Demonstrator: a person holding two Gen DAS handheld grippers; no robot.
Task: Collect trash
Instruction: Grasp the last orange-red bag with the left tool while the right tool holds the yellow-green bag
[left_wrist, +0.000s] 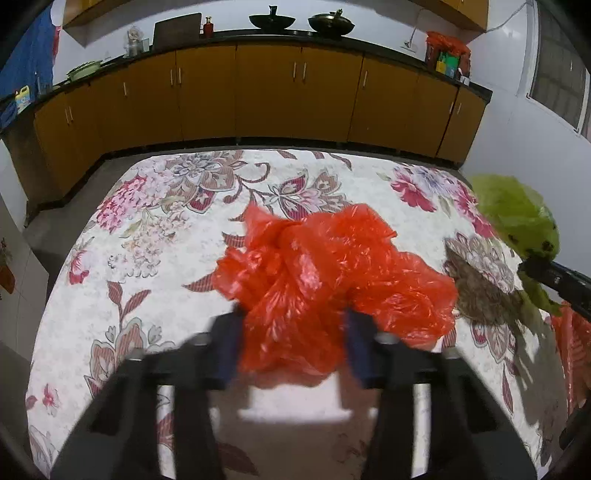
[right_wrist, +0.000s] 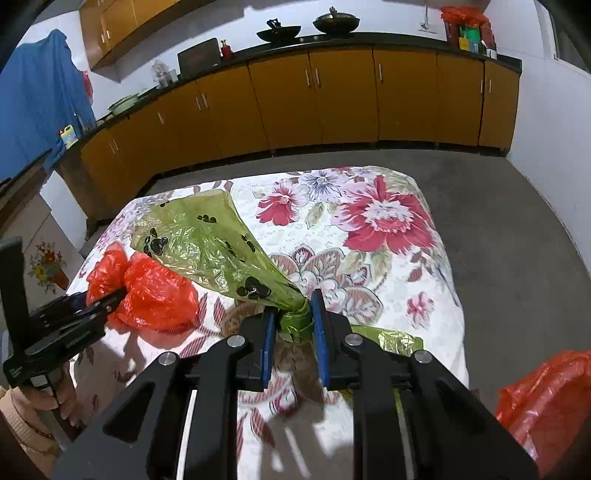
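Trash first: a crumpled red plastic bag (left_wrist: 325, 273) lies on the flower-patterned desk (left_wrist: 122, 325), its near end bunched between the pads of my left hand-held gripper (left_wrist: 293, 347), which pinches it. Beside it, my right hand-held gripper (right_wrist: 293, 332) clamps the twisted neck of a green paw-print bag (right_wrist: 207, 243). More red plastic (right_wrist: 546, 402) shows at my lower right.
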